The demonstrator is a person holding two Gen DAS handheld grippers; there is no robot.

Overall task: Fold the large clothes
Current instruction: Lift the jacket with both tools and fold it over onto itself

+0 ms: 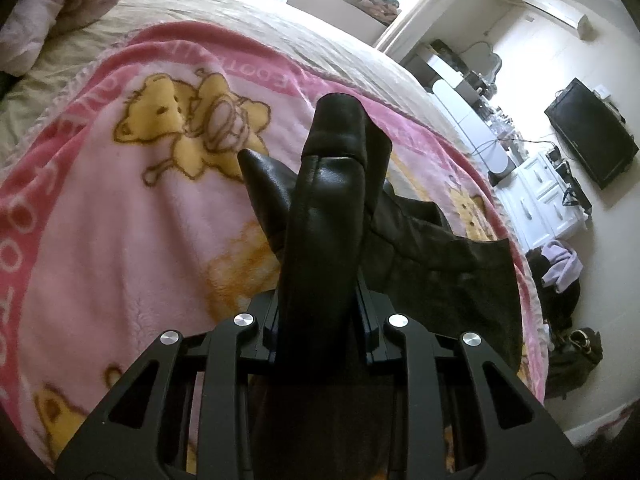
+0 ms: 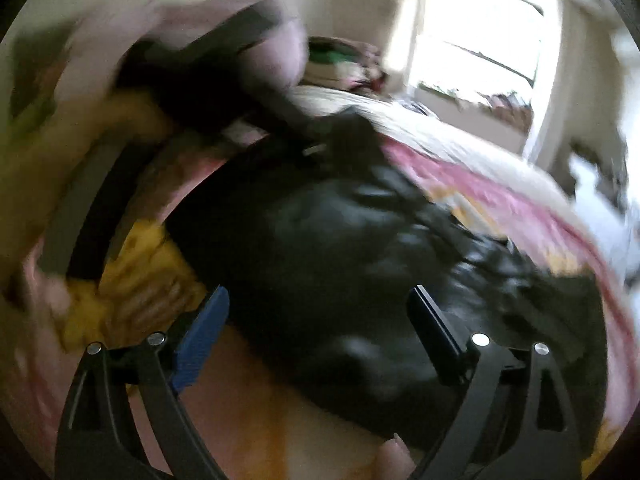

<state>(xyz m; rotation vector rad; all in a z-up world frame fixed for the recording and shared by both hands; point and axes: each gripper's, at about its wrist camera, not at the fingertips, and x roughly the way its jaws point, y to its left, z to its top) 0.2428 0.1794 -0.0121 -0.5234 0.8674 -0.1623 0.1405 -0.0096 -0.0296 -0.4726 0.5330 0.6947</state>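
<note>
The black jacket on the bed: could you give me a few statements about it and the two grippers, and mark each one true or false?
1. The left gripper is clamped on a fold of the black jacket. True.
2. The right gripper is closed tight on the jacket. False: its jaws stand wide apart, with nothing pinched between them.
3. The jacket lies on a pink blanket printed with yellow bears. True.
4. The blanket is plain blue. False: it is pink with a darker pink border.
5. A dark television is in the room. True.
</note>
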